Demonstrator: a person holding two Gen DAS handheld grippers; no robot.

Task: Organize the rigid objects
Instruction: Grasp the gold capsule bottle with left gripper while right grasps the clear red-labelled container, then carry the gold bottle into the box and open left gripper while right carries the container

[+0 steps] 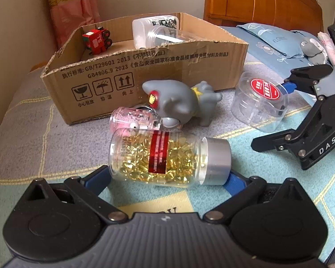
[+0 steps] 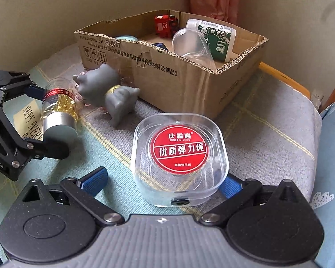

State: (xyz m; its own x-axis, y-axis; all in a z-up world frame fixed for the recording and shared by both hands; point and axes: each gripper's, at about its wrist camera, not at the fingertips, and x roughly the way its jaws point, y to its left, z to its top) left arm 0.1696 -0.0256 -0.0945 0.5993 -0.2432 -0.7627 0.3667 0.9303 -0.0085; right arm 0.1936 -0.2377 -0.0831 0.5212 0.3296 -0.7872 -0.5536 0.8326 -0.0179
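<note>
The capsule bottle (image 1: 167, 160) lies on its side on the bedspread (image 1: 29, 120), silver cap toward the right, w/ the left gripper (image 1: 167, 178) set astride it: one blue pad sits just off the bottle's base, the other is tucked by the cap. The jaws are spread wide; whether the cap-side pad touches can't be told. The clear case w/ red label (image 2: 181, 154) lies flat in front of the right gripper (image 2: 163, 181), whose jaws are likewise spread. Its right pad is hidden behind the case's corner and its left pad stands apart, so nothing is gripped yet.

Step in hand, as judged: both items are to be clamped and carried to the cardboard box (image 2: 167, 78) just behind. An end-to-end grip on the bottle looks poor, since the round cap could slip. A squeeze across the body near the red band is judged safer. The bottle is likely to roll once nudged, so closing should be slow and even.

The case's walls are smooth and slick. It should be taken across flat sides, low down, w/ firm pressure.

The grey toy animal (image 1: 183, 102) and the pink bottle (image 1: 134, 120) lie betw. the capsule bottle and the box, touching or nearly so. A lift straight up before any fwd move should keep them from being knocked. The box already holds a red toy (image 1: 97, 39), a clear cup (image 2: 189, 42) and a green-label bottle (image 2: 216, 42), so free floor should be aimed at.
</note>
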